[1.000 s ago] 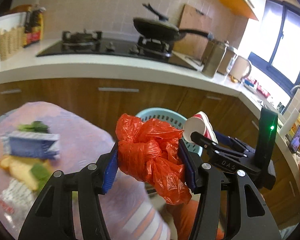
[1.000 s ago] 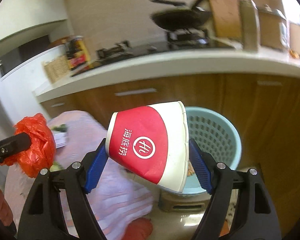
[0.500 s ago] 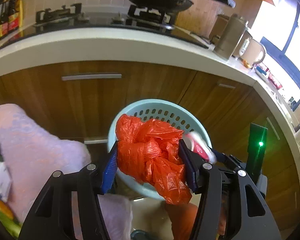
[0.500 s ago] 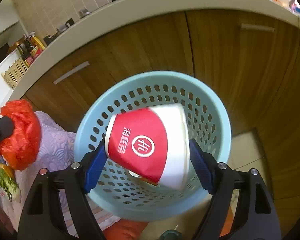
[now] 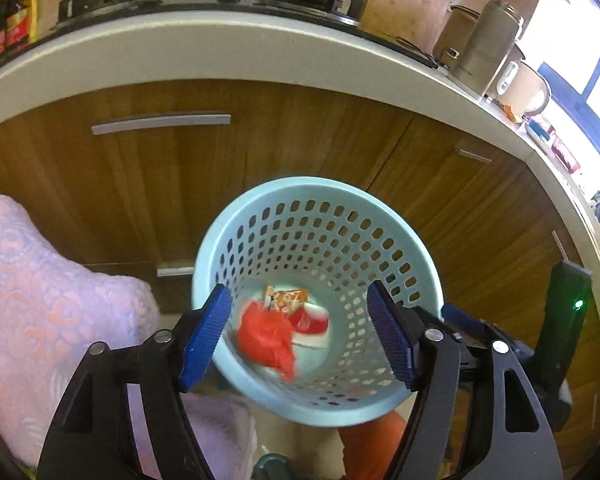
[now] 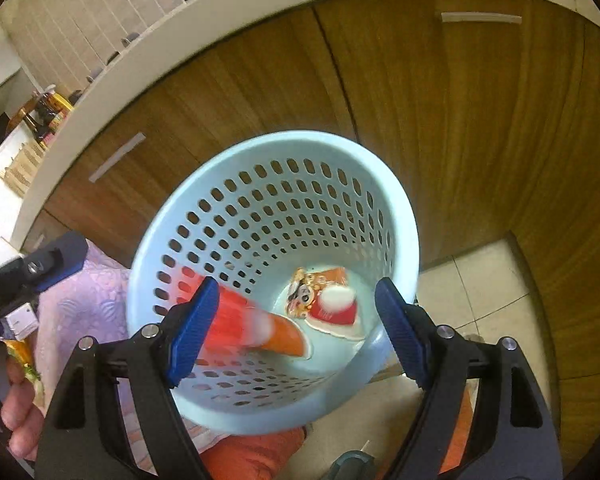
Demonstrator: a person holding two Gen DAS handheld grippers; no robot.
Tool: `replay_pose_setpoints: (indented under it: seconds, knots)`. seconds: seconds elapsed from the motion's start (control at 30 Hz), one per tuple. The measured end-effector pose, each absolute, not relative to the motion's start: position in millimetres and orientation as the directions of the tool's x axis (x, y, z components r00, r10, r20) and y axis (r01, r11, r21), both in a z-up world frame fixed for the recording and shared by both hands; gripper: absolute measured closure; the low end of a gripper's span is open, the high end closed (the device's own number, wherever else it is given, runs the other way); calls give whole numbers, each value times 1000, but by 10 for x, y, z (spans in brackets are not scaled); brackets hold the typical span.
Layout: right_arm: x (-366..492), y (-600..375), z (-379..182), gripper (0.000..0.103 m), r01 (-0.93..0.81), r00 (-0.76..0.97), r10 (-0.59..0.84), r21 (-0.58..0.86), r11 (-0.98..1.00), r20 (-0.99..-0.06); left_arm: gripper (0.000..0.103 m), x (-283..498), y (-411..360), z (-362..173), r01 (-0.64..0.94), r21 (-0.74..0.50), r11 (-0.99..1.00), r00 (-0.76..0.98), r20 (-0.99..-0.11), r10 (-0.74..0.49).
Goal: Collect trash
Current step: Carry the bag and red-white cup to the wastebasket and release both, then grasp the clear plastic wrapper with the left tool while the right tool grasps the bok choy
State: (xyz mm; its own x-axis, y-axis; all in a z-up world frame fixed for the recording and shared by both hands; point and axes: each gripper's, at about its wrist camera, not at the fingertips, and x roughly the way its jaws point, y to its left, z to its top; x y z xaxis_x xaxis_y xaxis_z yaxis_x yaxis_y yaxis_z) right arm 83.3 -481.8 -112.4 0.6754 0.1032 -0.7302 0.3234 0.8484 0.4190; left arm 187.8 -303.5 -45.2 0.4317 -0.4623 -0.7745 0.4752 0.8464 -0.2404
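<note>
Kitchen: wooden cabinets [image 5: 292, 140] under pale desk [image 5: 220, 48]; tiled floor [image 6: 484, 280]. I see light blue perforated basket [image 5: 396, 240] standing before cabinets. Left tool [image 5: 300, 334]: jaws opening, nothing between pads; red plastic bag [image 5: 266, 338], blurred, inside basket below. Right tool [image 6: 296, 330]: jaws spread, released, empty. Red-and-white paper cup [image 6: 334, 312] lies at basket bottom beside printed wrapper [image 6: 304, 292]. Lilac cloth [image 5: 40, 300] left of basket.
</note>
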Motion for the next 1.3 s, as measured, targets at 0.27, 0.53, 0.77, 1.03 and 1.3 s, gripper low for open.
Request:
replay_pose_setpoints:
  seconds: [0.27, 0.53, 0.77, 1.03, 1.3]
  knots:
    - [561, -4415, -625, 27, 233, 733, 123, 416, 879, -669, 33, 1375, -2558, -76, 480, -215, 851, 507, -724, -468]
    - [400, -3378, -75, 27, 12, 783, 198, 333, 943, -589, 26, 589, -1565, 358, 378, -148, 914, 669, -639, -380]
    - [410, -2314, -42, 27, -212, 751, 326, 257, 943, -575, 25, 51, -388, 484, 145, -141, 979, 783, -589, -201]
    - [490, -1499, -185, 27, -387, 686, 430, 206, 899, -587, 19, -230, 919, 241, -136, -174, 975, 792, -610, 1]
    - [669, -1285, -334, 27, -385, 669, 398, 166, 908, -627, 19, -106, 1302, -231, -129, -322, 938, 732, -669, -129]
